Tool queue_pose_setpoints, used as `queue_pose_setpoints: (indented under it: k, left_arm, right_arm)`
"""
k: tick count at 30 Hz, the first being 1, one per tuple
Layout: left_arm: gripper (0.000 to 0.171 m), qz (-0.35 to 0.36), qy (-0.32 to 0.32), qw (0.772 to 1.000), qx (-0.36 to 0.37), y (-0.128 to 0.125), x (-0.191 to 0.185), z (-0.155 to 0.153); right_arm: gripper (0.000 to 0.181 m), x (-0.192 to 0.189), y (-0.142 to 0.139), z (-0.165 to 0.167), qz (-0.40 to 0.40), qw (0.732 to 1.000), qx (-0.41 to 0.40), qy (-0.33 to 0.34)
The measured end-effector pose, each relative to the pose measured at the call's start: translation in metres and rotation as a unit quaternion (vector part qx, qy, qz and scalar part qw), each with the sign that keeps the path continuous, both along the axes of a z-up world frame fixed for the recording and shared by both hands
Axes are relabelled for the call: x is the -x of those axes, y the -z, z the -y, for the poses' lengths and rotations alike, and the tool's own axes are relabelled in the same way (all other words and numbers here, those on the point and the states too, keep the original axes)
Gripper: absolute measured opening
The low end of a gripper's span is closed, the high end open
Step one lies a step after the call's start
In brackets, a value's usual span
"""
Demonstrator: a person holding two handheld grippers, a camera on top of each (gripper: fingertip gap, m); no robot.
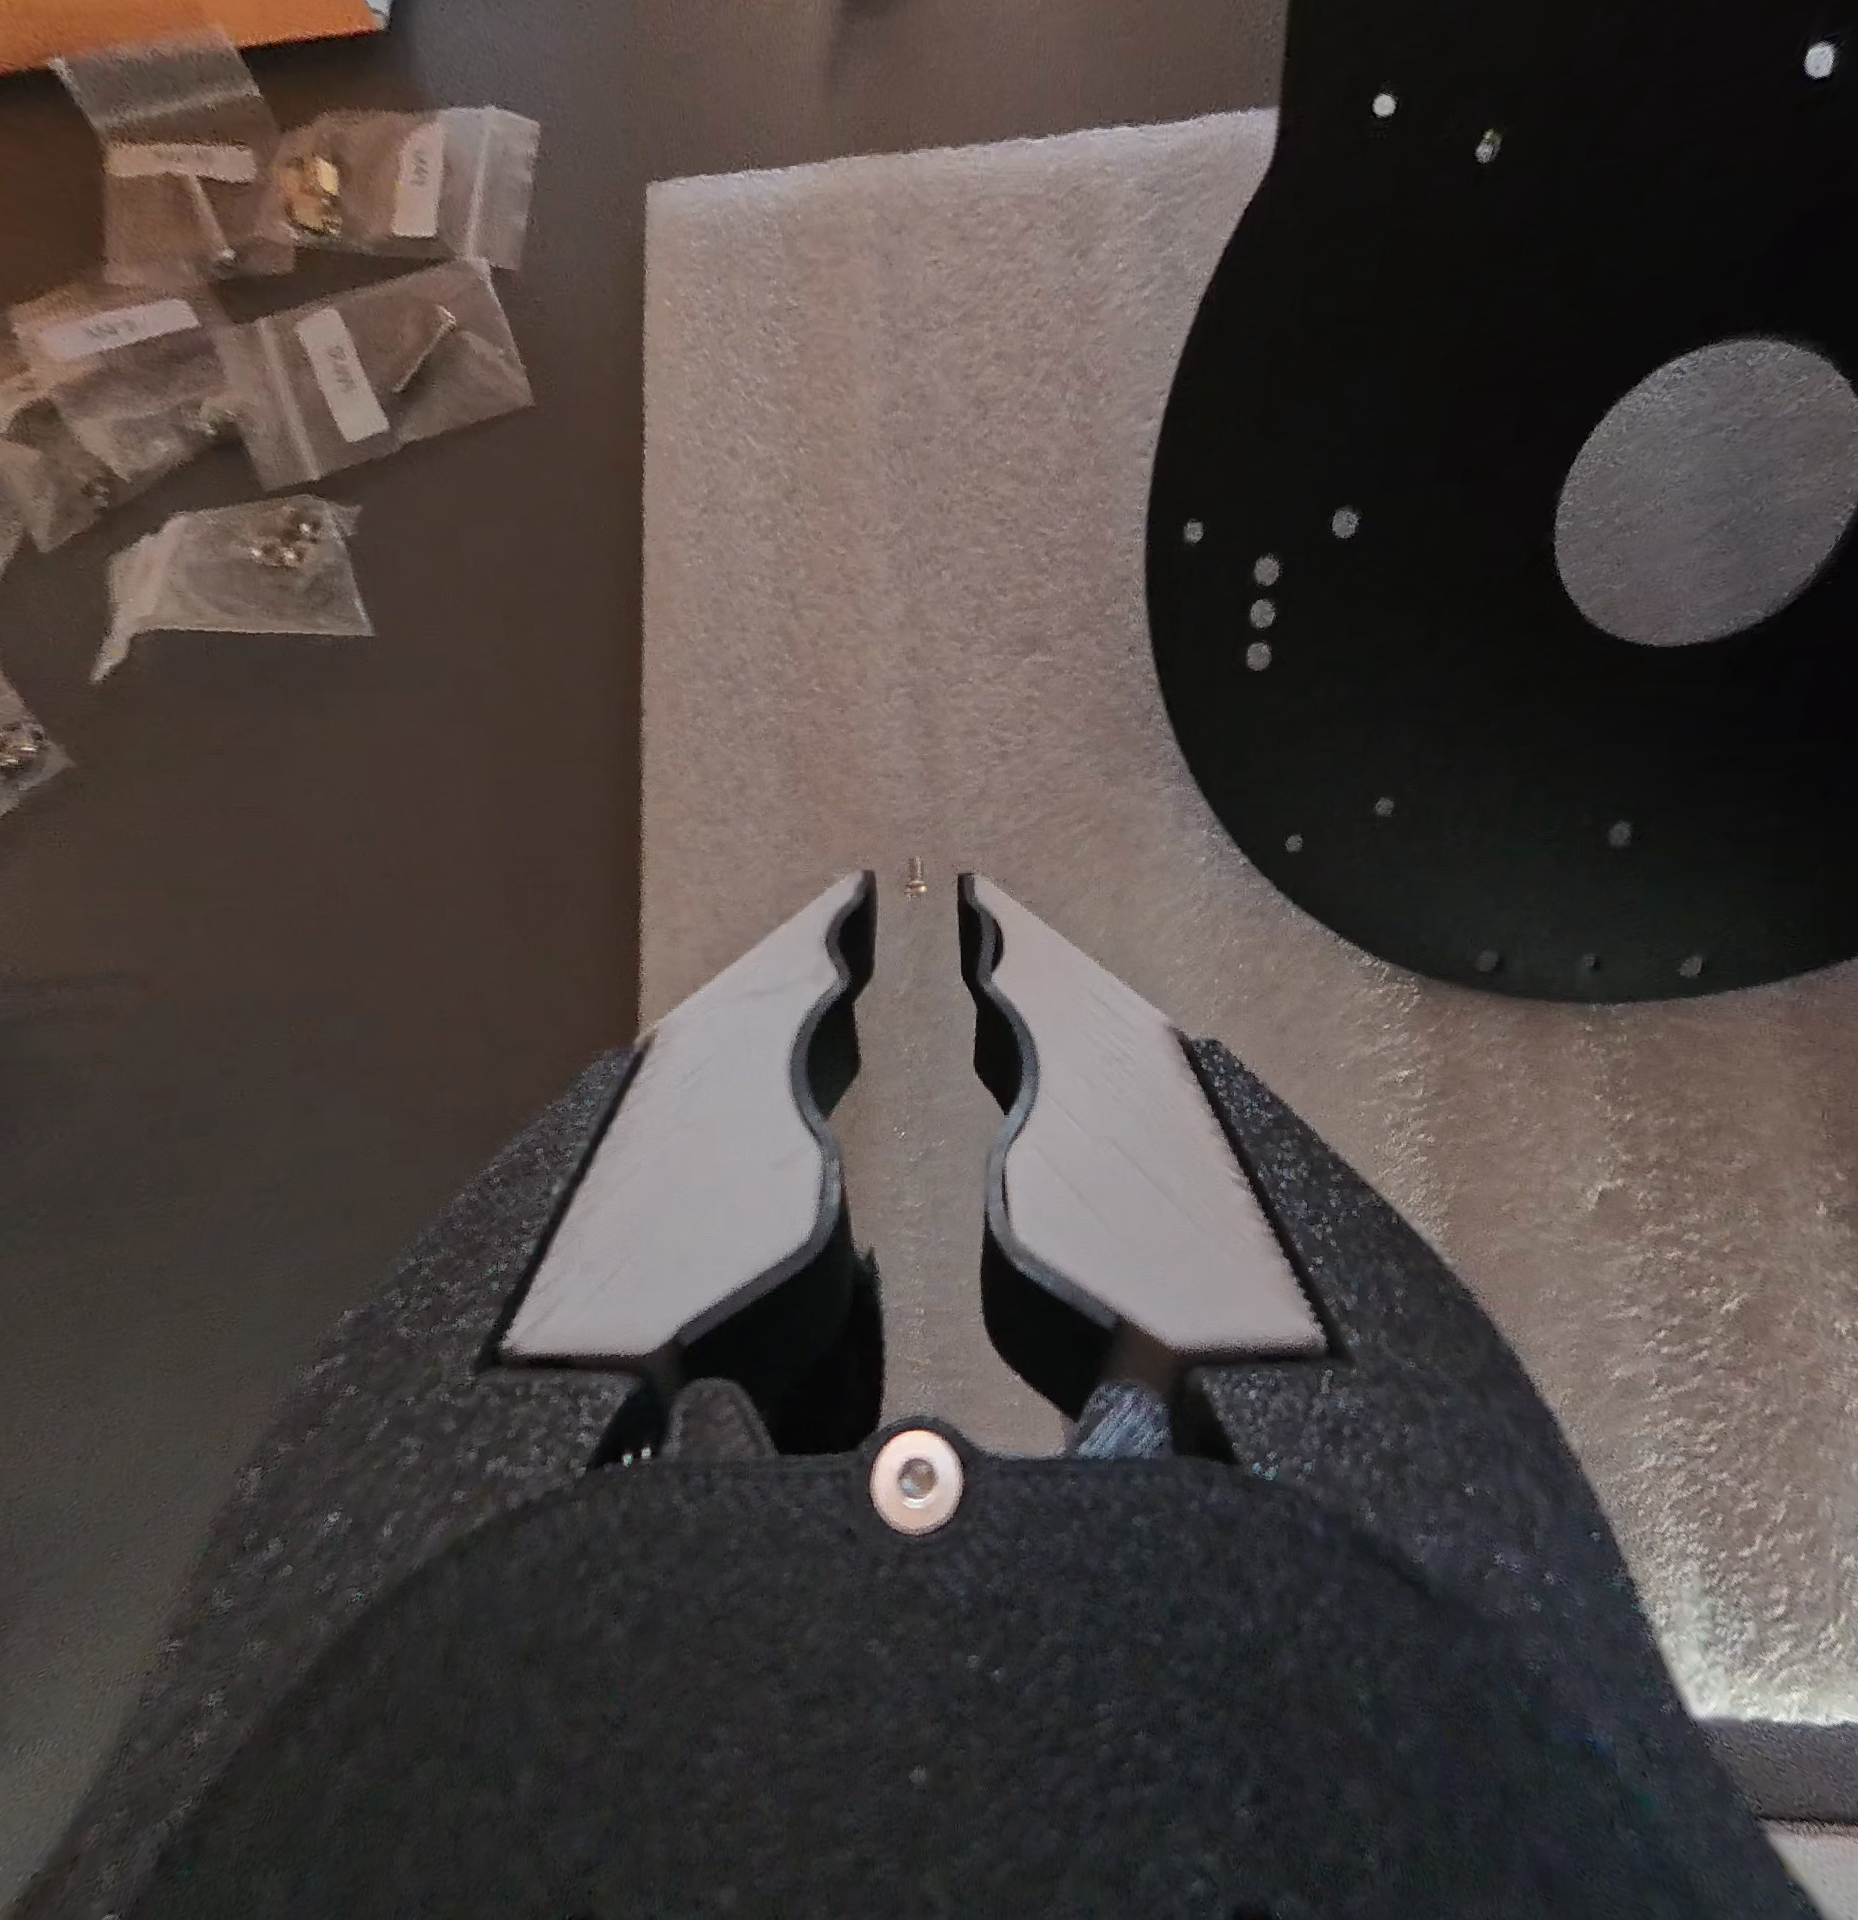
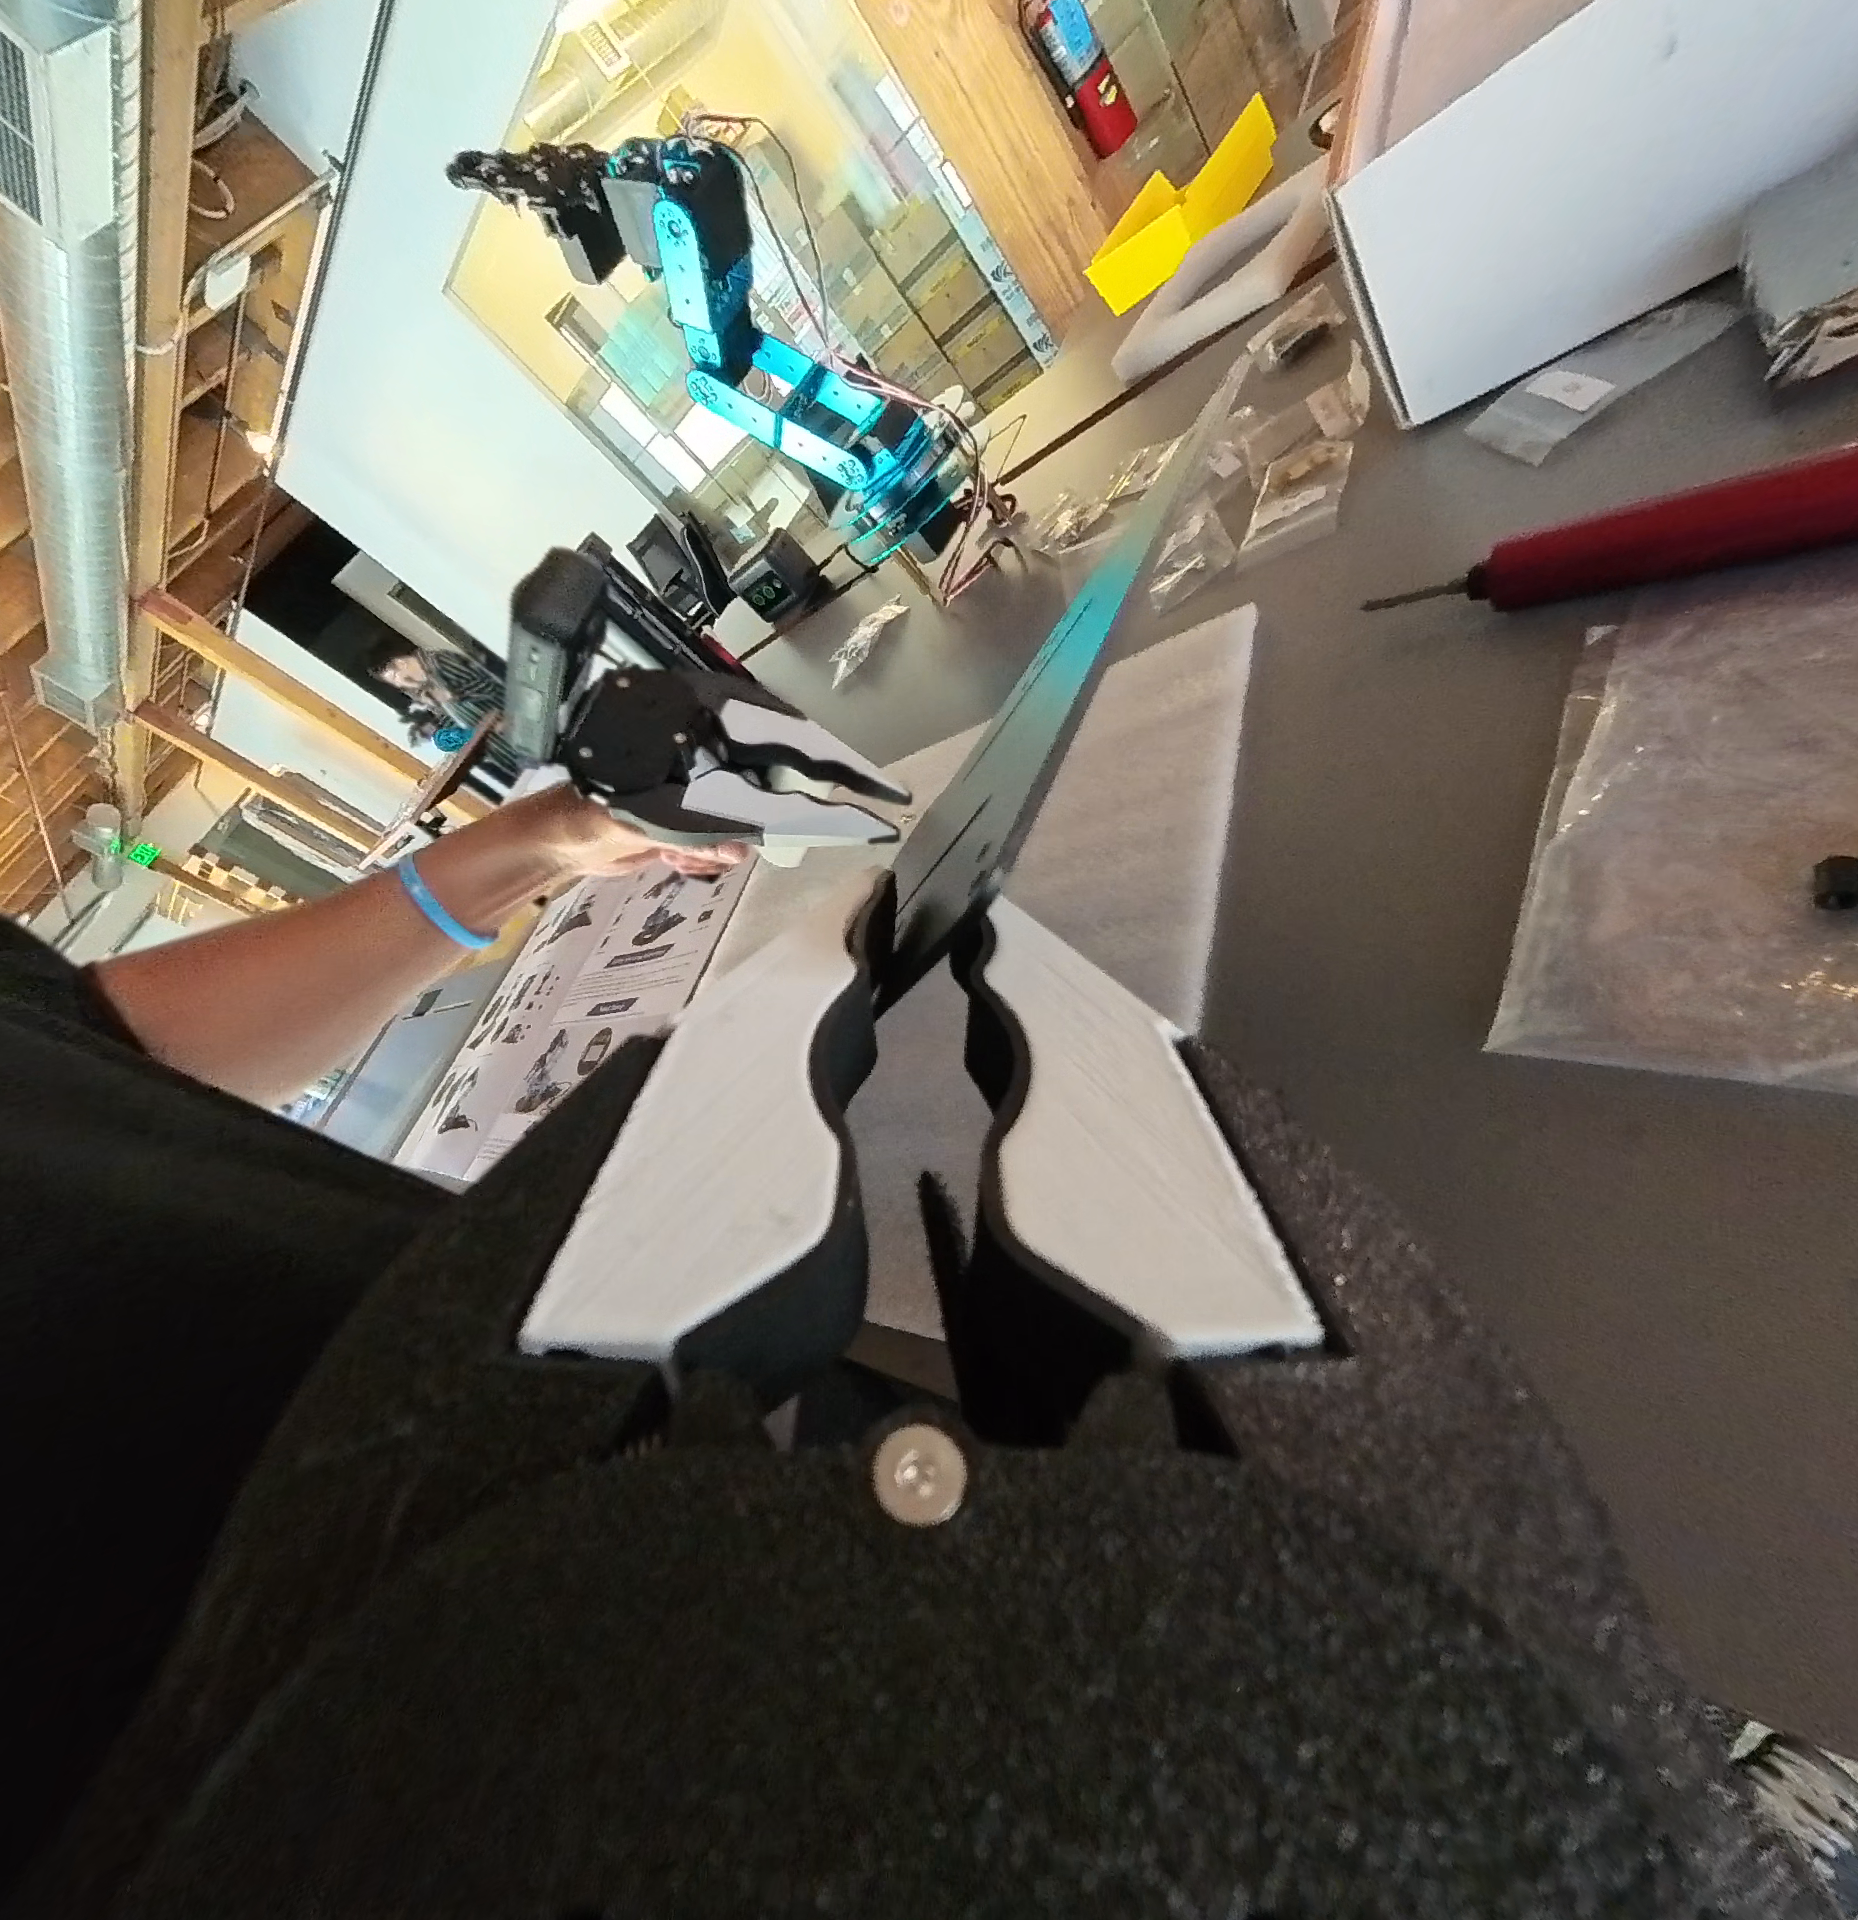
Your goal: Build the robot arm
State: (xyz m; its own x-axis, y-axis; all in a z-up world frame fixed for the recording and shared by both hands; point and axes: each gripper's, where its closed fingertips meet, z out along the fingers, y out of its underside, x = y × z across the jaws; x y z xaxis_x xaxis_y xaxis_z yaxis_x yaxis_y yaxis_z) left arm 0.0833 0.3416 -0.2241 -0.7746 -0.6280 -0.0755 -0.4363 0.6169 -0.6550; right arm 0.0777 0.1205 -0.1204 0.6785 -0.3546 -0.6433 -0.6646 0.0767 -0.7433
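Left gripper point(image 1: 914, 883) held slightly open, empty, over a small screw point(image 1: 913, 875) on foam sheet point(image 1: 852, 520). Right gripper point(image 2: 930, 930) clamped on black plate point(image 2: 1018, 748); plate bags point(image 1: 312, 343) seen at 10 o'clock.

White labels point(image 1: 341, 380) with dark writing sit on several clear bags point(image 1: 369, 379) in the left wrist view. In the right wrist view a printed sheet point(image 2: 592, 997) with pictures and text lies on the table, a green lit sign point(image 2: 135, 854) glows by the ceiling, and a red extinguisher point(image 2: 1101, 99) bears a label.
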Motion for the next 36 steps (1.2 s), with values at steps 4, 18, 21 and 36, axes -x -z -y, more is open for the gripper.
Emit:
queue_pose_setpoints:
  k: [4, 18, 21, 36]
  left_arm:
    - [0.014, -0.012, 0.019, 0.999, 0.036, 0.003, 0.001, 0.0]
    - [0.001, -0.002, 0.029, 0.998, 0.056, 0.003, 0.004, 0.006]
    - [0.001, -0.005, 0.021, 0.998, 0.062, 0.003, 0.004, 0.006]
    - [0.017, -0.014, -0.206, 0.976, 0.064, -0.001, 0.007, -0.008]
  right_arm:
    - [0.009, 0.002, -0.003, -0.001, 0.015, 1.0, 0.001, -0.005]
    - [0.008, 0.013, -0.031, -0.016, 0.093, 0.995, 0.029, -0.024]
    - [0.008, 0.013, -0.03, -0.015, 0.089, 0.995, 0.028, -0.021]
    - [0.009, 0.01, -0.029, -0.016, 0.087, 0.995, 0.036, -0.018]
